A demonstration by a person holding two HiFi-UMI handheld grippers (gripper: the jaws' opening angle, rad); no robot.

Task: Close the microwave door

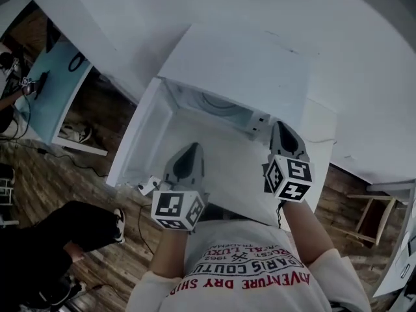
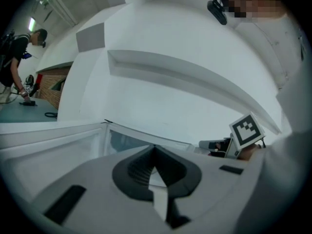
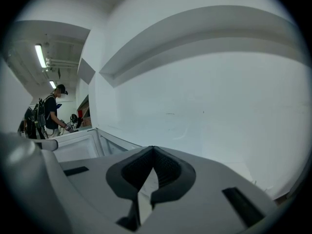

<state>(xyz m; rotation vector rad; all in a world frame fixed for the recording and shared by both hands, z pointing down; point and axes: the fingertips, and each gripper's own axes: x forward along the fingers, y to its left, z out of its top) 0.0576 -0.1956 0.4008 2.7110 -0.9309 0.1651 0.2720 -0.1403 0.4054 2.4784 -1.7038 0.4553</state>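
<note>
Leftward of left tool (image 1: 190, 148), microwave door (image 1: 138, 139)

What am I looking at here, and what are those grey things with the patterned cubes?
There is no robot arm. A person wears a camera on the head and holds a two-jaw gripper in each hand. The head view looks steeply down past the person's shirt at the left gripper and the right gripper. The marker cubes are part of the grippers.

The other two pictures come from a camera riding on each gripper, looking along its jaws. In both, the jaws are together with nothing between them.

Ahead stands a white microwave with its cavity open. Its door seems to be the white panel standing out at the left. I cannot tell whether either gripper touches it. Another person works in the background.
</note>
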